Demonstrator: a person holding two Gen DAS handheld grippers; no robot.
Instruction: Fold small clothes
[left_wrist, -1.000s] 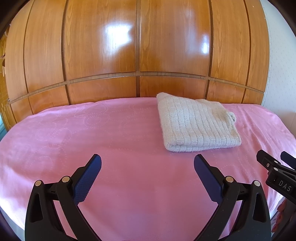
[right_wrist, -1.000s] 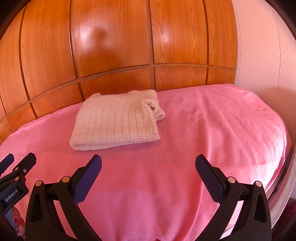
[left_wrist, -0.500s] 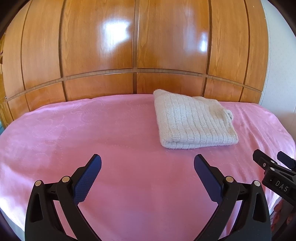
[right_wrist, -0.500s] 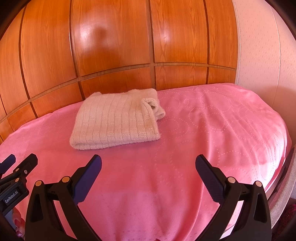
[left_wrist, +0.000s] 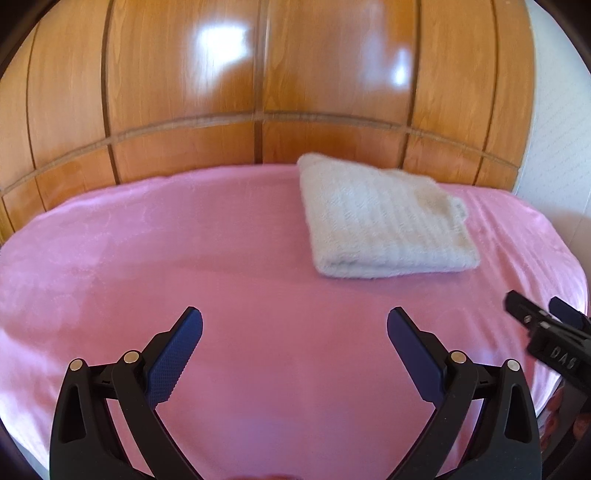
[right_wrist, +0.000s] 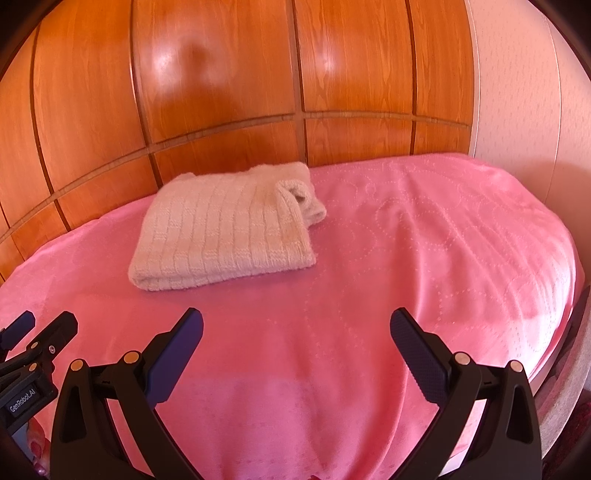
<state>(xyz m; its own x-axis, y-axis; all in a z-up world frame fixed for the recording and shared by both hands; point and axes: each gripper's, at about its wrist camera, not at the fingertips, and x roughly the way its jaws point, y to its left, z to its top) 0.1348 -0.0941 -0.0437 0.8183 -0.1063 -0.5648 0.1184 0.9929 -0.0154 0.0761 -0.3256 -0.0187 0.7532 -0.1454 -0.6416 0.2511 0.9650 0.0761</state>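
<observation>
A cream knitted garment (left_wrist: 384, 218) is seen lying folded into a compact rectangle on the pink bedspread (left_wrist: 184, 258), in the upper right of centre in the left wrist view and in the upper left of centre in the right wrist view. Its layers are stacked with a neat fold edge turned toward the cameras, and it lies close to the wooden headboard (left_wrist: 258, 92). The fold is judged to be finished, or all but finished: no loose sleeve or hem is seen spread out, and only a rolled part at one end could be tidied. No other clothes are shown, so whether more remain to be folded cannot be told.

The left gripper (left_wrist: 294, 334) is held with its jaws spread wide and nothing between them, low in the frame and well apart from the garment. The right gripper (right_wrist: 296, 334) is likewise spread wide and empty, above bare bedspread.

The rolled, tucked end of the garment is shown clearly in the right wrist view, at the garment's right side, together with the dotted ring pattern of the bedspread and a pale wall (right_wrist: 517, 110) at upper right. In the left wrist view these details are blurred, but more bare bedspread is shown to the left of the garment.
</observation>
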